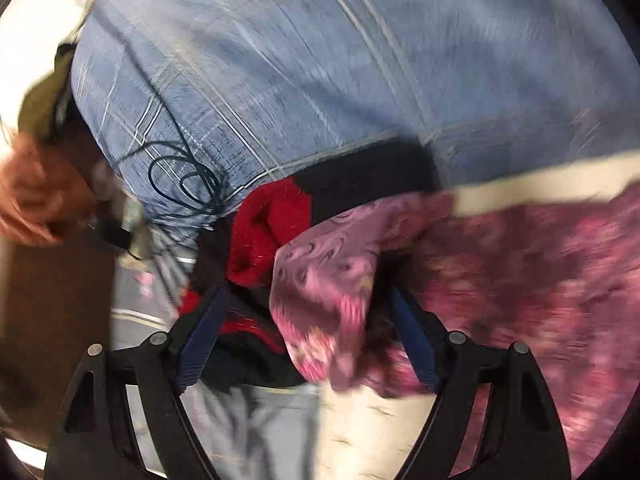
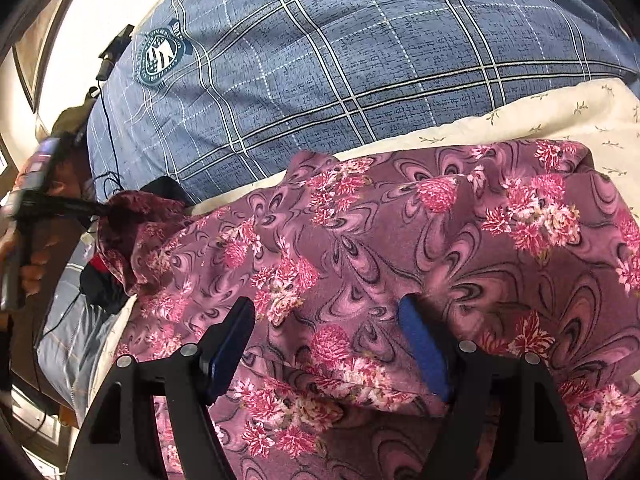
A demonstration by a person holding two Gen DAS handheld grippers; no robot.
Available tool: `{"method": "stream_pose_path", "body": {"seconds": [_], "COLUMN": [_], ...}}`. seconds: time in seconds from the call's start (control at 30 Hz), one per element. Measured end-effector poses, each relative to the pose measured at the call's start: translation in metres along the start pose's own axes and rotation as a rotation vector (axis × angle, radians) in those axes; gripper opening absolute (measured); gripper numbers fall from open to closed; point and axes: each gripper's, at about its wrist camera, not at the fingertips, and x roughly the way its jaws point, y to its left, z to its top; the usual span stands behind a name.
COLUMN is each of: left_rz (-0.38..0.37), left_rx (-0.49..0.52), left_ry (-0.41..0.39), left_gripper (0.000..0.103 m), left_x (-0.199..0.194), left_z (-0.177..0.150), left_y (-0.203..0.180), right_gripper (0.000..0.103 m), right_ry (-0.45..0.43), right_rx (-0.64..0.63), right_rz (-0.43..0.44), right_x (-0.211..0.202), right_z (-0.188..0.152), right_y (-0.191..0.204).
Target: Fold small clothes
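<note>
A purple cloth with pink flowers (image 2: 400,232) lies spread on the bed and fills the right wrist view. My right gripper (image 2: 326,304) hangs just over it, its blue pads wide apart and pressing on nothing. In the blurred left wrist view, a corner of the same floral cloth (image 1: 324,288) sits between the spread fingers of my left gripper (image 1: 306,296), and neither pad clamps it. A red and black garment (image 1: 268,232) lies under that corner. From the right wrist view, the left gripper (image 2: 96,208) is at the cloth's raised far-left corner.
A blue plaid cover (image 2: 340,52) lies behind the clothes, with a cream sprigged sheet (image 2: 560,116) at its edge. A black cable (image 1: 188,184) coils on the plaid near the bed's left edge. A person's hand (image 1: 28,200) shows at the left.
</note>
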Motion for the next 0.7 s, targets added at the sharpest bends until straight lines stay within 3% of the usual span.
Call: {"method": "stream_pose_path", "body": {"seconds": [0.03, 0.07, 0.1, 0.13, 0.17, 0.2, 0.23, 0.33, 0.5, 0.7], "left_rz": [0.048, 0.079, 0.076, 0.047, -0.056, -0.137, -0.226, -0.287, -0.452, -0.648], "left_rx": [0.018, 0.028, 0.023, 0.002, -0.061, -0.110, -0.172, -0.235, -0.321, -0.310], "left_ry": [0.025, 0.046, 0.050, 0.059, 0.081, 0.084, 0.066, -0.005, -0.112, -0.198], "left_gripper": [0.082, 0.076, 0.050, 0.033, 0.012, 0.005, 0.005, 0.004, 0.004, 0.004], "left_x": [0.012, 0.024, 0.030, 0.034, 0.037, 0.036, 0.032, 0.010, -0.043, -0.113], "left_z": [0.001, 0.002, 0.001, 0.001, -0.001, -0.002, -0.006, -0.013, -0.021, -0.015], "left_y": [-0.003, -0.006, -0.005, 0.000, 0.013, 0.023, 0.037, 0.061, 0.090, 0.051], "right_gripper": [0.077, 0.077, 0.077, 0.077, 0.077, 0.077, 0.077, 0.077, 0.077, 0.076], "right_ry": [-0.001, -0.003, -0.005, -0.008, -0.011, -0.013, -0.015, -0.018, -0.023, -0.007], "right_rx": [0.002, 0.005, 0.009, 0.014, 0.018, 0.021, 0.023, 0.027, 0.034, 0.060], "right_rz": [0.004, 0.010, 0.016, 0.024, 0.031, 0.037, 0.041, 0.051, 0.060, 0.071], "right_x": [-0.001, -0.002, -0.002, -0.004, -0.004, -0.004, -0.004, -0.006, -0.007, -0.009], "right_z": [0.001, 0.001, 0.001, 0.001, 0.000, -0.001, -0.001, -0.002, -0.002, 0.001], "right_y": [-0.001, -0.001, -0.003, -0.004, -0.005, -0.005, -0.006, -0.008, -0.009, -0.011]}}
